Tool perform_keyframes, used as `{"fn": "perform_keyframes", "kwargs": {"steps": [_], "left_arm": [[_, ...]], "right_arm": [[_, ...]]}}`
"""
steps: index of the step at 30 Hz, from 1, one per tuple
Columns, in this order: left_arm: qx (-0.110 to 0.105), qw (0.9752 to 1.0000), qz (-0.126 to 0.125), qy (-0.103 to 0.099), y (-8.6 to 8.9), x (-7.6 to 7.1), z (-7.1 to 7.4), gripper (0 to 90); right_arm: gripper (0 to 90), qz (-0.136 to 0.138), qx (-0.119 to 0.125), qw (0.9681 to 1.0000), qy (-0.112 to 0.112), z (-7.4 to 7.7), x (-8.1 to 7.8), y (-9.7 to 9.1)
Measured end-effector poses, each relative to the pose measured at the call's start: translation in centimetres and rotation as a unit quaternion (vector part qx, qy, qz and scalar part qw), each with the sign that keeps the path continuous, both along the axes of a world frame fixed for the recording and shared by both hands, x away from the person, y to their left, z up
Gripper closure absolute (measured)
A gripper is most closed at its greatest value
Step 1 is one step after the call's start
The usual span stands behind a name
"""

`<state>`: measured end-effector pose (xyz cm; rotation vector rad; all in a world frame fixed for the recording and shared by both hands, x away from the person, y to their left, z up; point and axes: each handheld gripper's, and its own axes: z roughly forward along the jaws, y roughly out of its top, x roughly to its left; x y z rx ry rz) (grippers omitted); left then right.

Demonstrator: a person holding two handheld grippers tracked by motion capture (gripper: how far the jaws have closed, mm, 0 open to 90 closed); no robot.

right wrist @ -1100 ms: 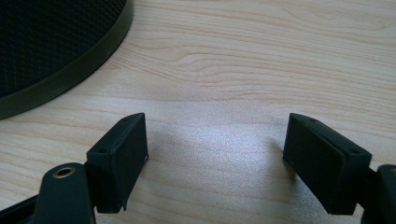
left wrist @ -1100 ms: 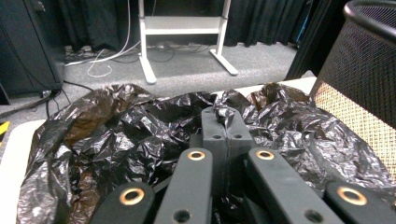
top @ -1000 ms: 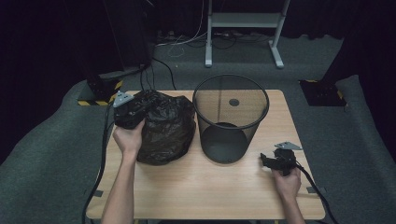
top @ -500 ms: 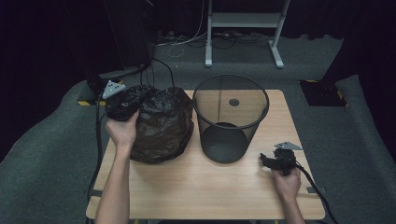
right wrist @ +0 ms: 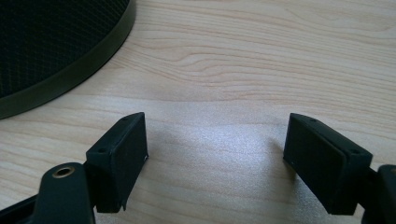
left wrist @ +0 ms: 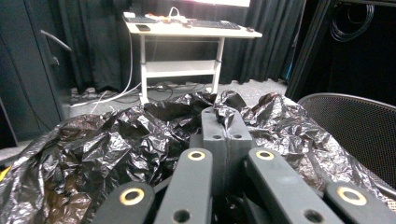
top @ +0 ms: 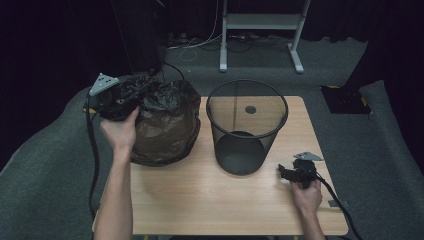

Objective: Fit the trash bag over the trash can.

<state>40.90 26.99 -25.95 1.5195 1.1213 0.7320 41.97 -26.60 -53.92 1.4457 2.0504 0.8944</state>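
Left gripper view: bag (left wrist: 116, 154) in left claw (left wrist: 226, 122)

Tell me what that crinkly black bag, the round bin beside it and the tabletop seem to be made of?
The black garbage bag looks like thin glossy plastic film: sharp creases that catch the light. The wastebasket appears to be black metal mesh with a matte finish; the table shows through its wall. The table looks like light wood or a wood-grain laminate, smooth with visible grain.

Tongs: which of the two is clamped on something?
The left tongs, jaws pressed together on a fold of the black bag. The right tongs stand open above the bare table.
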Motion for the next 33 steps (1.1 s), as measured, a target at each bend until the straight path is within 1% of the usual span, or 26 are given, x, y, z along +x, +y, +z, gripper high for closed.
{"fn": "perform_keyframes", "kwargs": {"steps": [2, 3, 9, 14, 21, 23, 25, 30, 32, 33], "left_arm": [[-0.005, 1.0000, -0.001, 0.000, 0.0, 0.0, 0.4, 90.0], [-0.006, 1.0000, -0.003, -0.003, 0.0, -0.2, 0.7, 90.0], [-0.006, 0.9998, -0.007, -0.016, -0.3, -0.6, 2.2, 90.0], [-0.008, 0.9995, -0.010, -0.030, -0.6, -1.0, 4.0, 90.0], [-0.008, 0.9988, -0.012, -0.047, -0.6, -1.8, 6.0, 90.0], [-0.013, 0.9985, -0.015, -0.051, -0.6, -2.0, 6.5, 90.0], [-0.013, 0.9982, -0.014, -0.057, -0.5, -2.3, 7.1, 90.0], [-0.027, 0.9971, -0.024, -0.067, -0.3, -2.8, 8.4, 90.0], [-0.026, 0.9967, -0.026, -0.073, -0.3, -3.0, 8.9, 90.0], [-0.029, 0.9964, -0.028, -0.075, -0.2, -3.1, 9.2, 90.0]], "right_arm": [[21.3, 0.003, 0.000, 1.0000, 0.001, 0.0, 0.0, 0.0], [21.4, 0.005, 0.000, 1.0000, 0.000, 0.0, 0.0, 0.1], [21.3, 0.011, 0.000, 0.9999, 0.000, 0.0, 0.0, 0.1], [21.3, 0.011, 0.001, 0.9999, 0.001, 0.0, 0.0, 0.2], [21.3, 0.011, 0.001, 0.9999, 0.001, 0.0, 0.0, 0.2], [21.3, 0.011, 0.001, 0.9999, 0.001, 0.0, 0.0, 0.2], [21.3, 0.013, 0.001, 0.9999, 0.001, 0.0, 0.0, 0.2], [21.3, 0.015, 0.001, 0.9999, 0.002, 0.0, 0.0, 0.2], [21.3, 0.015, 0.001, 0.9999, 0.001, 0.0, 0.0, 0.2], [21.3, 0.015, 0.001, 0.9999, 0.002, 0.0, 0.0, 0.2]]}}
